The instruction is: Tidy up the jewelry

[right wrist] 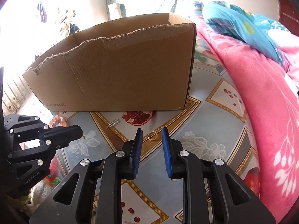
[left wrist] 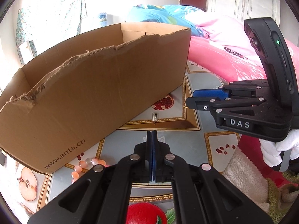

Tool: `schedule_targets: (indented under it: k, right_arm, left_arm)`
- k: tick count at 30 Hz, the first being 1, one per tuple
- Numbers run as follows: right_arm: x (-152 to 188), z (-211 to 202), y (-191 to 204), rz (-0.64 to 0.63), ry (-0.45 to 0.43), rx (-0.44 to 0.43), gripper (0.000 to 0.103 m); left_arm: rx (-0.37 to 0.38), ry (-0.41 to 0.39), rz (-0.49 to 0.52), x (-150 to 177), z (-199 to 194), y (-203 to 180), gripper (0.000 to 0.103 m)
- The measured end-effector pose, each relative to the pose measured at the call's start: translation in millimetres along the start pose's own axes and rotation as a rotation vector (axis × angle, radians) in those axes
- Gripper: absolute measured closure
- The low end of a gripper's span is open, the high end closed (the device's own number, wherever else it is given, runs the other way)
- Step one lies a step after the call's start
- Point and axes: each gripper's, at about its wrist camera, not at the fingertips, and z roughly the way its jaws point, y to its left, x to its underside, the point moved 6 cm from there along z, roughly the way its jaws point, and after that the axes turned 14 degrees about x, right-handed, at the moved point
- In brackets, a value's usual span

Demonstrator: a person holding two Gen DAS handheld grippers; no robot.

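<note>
Hovering over the fruit-print worktop (right wrist: 214, 115), right hand-held gripper (right wrist: 152, 133) sits with jaws apart, gold ring (right wrist: 152, 136) lying flat between the tips, untouched. Risk: thin ring may skid or slip out as pads close. Left hand-held gripper (left wrist: 152, 133) fully closed, possibly pinching a tiny hook. Silver clasp (right wrist: 113, 122), pink beads (right wrist: 58, 121) near torn cardboard box (right wrist: 119, 71).
</note>
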Motion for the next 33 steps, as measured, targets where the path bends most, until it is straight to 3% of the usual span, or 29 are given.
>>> schedule_targets:
  k: [4,8,18,25,33]
  right_arm:
    - [4,1,3,-0.093,-0.023,0.022,0.081]
    - [5,8,1,-0.085,0.014,-0.001,0.081]
    - [-2,9,9,0.007,0.071,-0.161,0.081]
    - [-7,11,5,-0.042,0.051,-0.091,0.081]
    - [-5,18,14,-0.037,0.069,-0.164,0.08]
  left_arm:
    - [0.001,0.002,-0.001,0,0,1,0.103]
    - [-0.001,0.002,-0.004,0,1,2,0.103]
    - [-0.009,0.004,-0.01,0,2,5,0.103]
    - [-0.012,-0.002,-0.012,0,1,5,0.103]
    - [-0.018,0.002,-0.022,1,1,7,0.103]
